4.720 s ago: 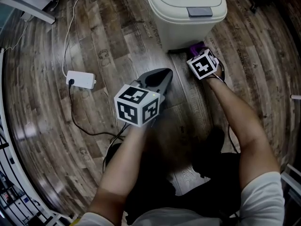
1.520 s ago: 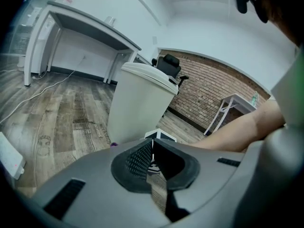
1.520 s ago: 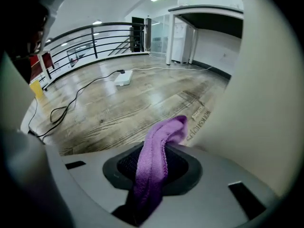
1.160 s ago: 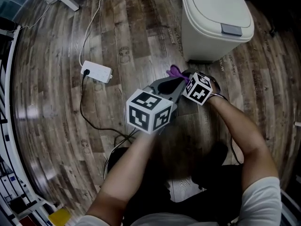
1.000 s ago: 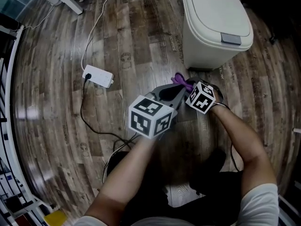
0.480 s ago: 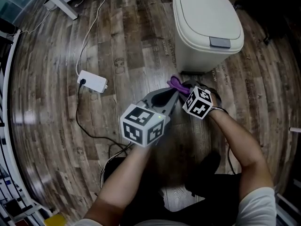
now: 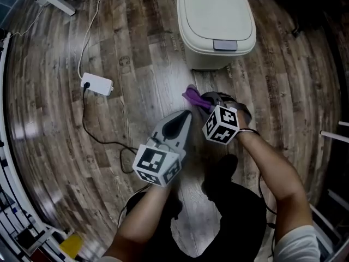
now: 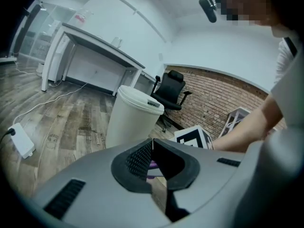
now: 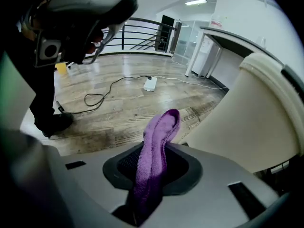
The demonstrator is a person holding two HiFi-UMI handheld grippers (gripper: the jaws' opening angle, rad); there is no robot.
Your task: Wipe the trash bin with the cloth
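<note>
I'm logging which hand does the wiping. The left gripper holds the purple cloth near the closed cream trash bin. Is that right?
Not quite. The purple cloth is clamped in the right gripper, not the left, as the right gripper view shows. The left gripper is shut on nothing. The rest stands: the cream trash bin is closed, and the cloth is near it.

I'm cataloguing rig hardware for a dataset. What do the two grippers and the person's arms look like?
The left gripper and right gripper are smooth grey shells that taper toward the tips, with black textured pads inside. Each carries a white cube with black square markers. The arms are bare below a short white sleeve.
</note>
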